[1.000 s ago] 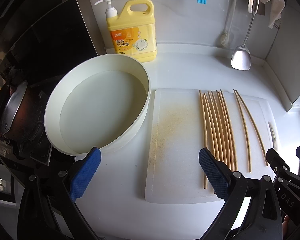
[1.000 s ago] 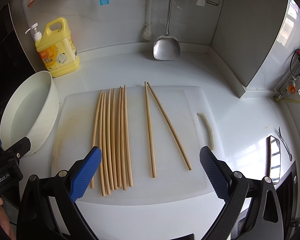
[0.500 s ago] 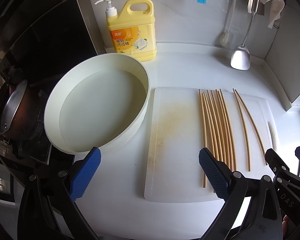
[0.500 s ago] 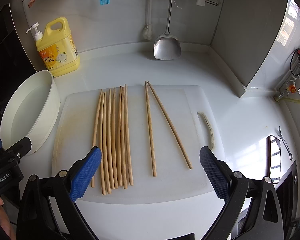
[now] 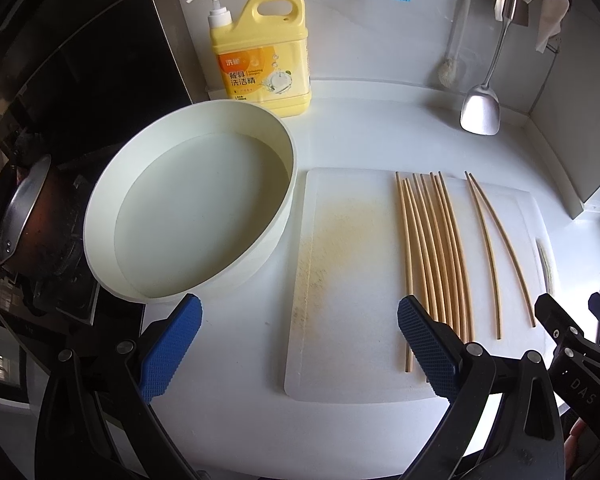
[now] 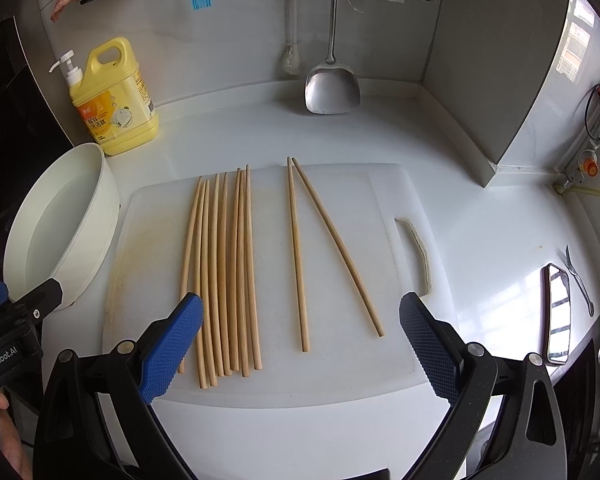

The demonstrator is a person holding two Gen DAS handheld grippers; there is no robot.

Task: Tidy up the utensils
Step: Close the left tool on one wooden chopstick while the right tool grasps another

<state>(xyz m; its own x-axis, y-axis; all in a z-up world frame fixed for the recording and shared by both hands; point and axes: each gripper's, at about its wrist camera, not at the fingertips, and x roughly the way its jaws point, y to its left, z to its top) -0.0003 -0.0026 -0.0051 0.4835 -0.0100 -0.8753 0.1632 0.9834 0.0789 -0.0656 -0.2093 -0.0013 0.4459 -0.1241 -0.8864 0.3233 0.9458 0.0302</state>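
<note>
on the far left a round cream-white basin (image 5: pixel 188 208) holding shallow water sits on the white desk (image 5: pixel 380 128), its wall just beside the left edge of the white plastic cutting board (image 5: pixel 340 320). behind it stands a yellow dish-soap jug with a pump (image 5: pixel 262 52).

the left hand-held gripper (image 5: pixel 296 344) hangs above the board's near left corner with its blue-padded fingers spread wide and nothing between them.

on the board lies a tight cluster of eight or so pale bamboo chopsticks (image 6: pixel 224 272), roughly parallel, tips pointing away. further right, apart from the cluster, a separated pair of bamboo chopsticks (image 6: pixel 298 256) lies with far tips nearly touching and near ends splayed.

the right hand-held gripper (image 6: pixel 298 340) is also spread wide and empty, poised over the near ends of that pair and the cluster's right side.

the step in hand appears to be sorting the sticks into pairs. to do it well, the right one would likely come down square over one stick near its middle, pads low against the board, closing slowly so the thin round stick does not roll or skid out; neighbours in the cluster touch, so picking from its outer edge seems safest.
</note>
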